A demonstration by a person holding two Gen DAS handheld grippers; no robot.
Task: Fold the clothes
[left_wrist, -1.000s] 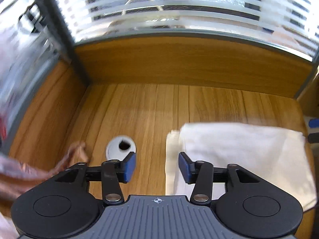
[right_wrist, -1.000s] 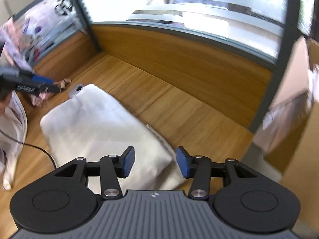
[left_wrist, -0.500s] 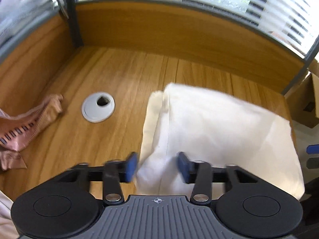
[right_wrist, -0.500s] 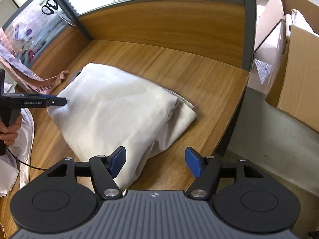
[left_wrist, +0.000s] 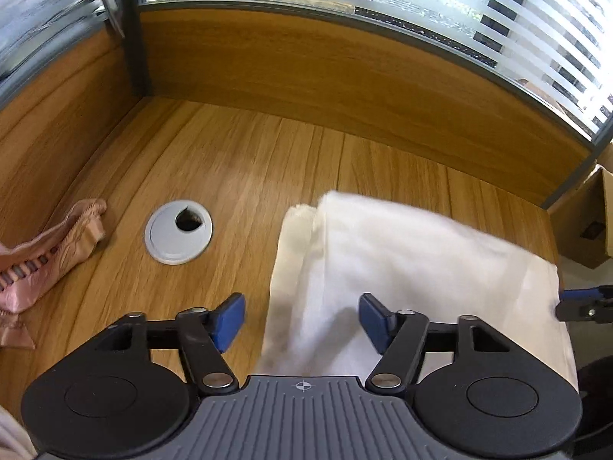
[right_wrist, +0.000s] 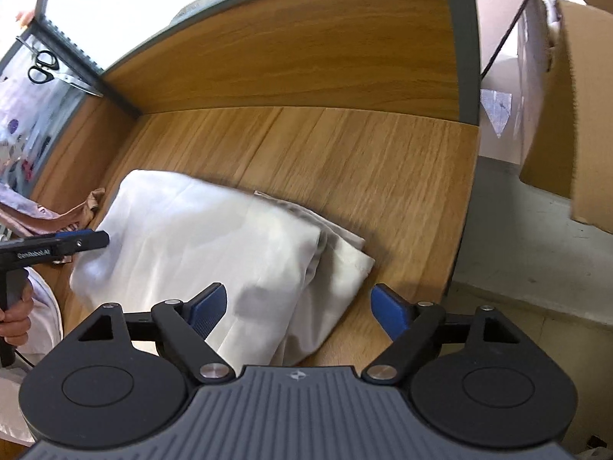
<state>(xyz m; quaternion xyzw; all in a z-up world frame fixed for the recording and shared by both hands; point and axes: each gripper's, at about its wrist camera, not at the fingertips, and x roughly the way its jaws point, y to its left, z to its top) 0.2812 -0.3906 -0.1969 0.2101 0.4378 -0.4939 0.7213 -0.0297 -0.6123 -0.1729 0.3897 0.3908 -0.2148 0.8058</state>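
A folded cream-white garment (left_wrist: pixel 413 264) lies on the wooden desk (left_wrist: pixel 249 168); the right wrist view shows the garment (right_wrist: pixel 199 241) with its layered edge toward the desk's right side. My left gripper (left_wrist: pixel 302 322) is open, its blue pads straddling the near left edge of the cloth. My right gripper (right_wrist: pixel 299 306) is open wide above the near right corner of the fold. Nothing is clamped in either one. The left gripper's tip (right_wrist: pixel 82 239) shows at the garment's left side.
A pink patterned garment (left_wrist: pixel 49 253) lies at the desk's left, beside a grey cable grommet (left_wrist: pixel 178 232). Wooden partition walls with frosted glass close the back and left. Cardboard boxes (right_wrist: pixel 567 96) stand past the desk's right edge. Scissors (right_wrist: pixel 46 71) hang at upper left.
Both grippers opened wider. The left one pulled back a little from the cloth edge. The right view swung left and closer over the garment's near corner.
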